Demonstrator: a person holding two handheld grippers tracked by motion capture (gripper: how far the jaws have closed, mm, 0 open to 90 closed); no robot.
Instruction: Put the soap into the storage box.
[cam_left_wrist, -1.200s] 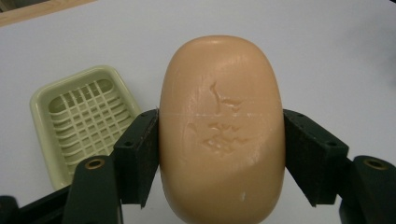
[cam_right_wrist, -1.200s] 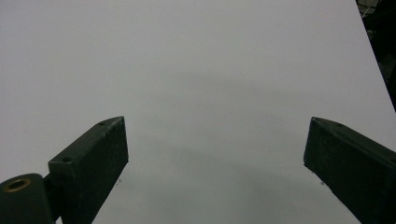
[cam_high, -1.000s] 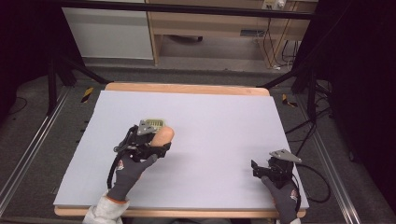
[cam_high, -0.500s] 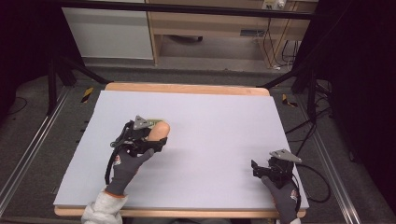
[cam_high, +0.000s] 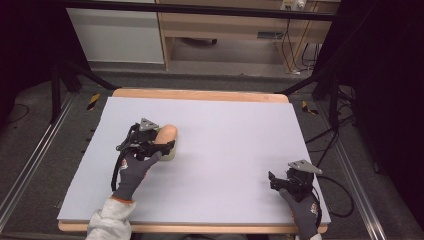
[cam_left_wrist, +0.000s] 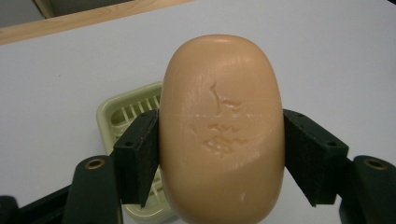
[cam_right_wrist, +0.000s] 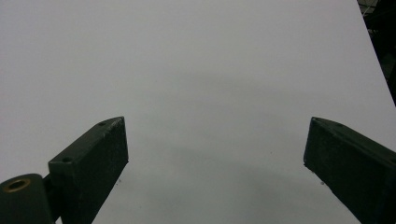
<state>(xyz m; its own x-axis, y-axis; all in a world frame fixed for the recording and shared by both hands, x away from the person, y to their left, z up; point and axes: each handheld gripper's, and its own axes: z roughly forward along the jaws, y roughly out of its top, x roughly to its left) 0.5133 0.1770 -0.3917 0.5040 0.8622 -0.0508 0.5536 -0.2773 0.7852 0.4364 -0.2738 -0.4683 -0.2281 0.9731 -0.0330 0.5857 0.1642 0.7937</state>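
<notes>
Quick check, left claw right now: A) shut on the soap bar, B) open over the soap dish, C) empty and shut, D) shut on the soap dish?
A: in the left gripper view both pads of the left claw press on the sides of the orange soap bar, with the pale green soap dish lying behind and below it, ungripped.

The soap bar (cam_left_wrist: 222, 130) looks waxy and smooth, faintly embossed; the soap dish (cam_left_wrist: 122, 114) is glossy slatted plastic; the table (cam_high: 225, 125) has a matt top with a wooden edge.
</notes>
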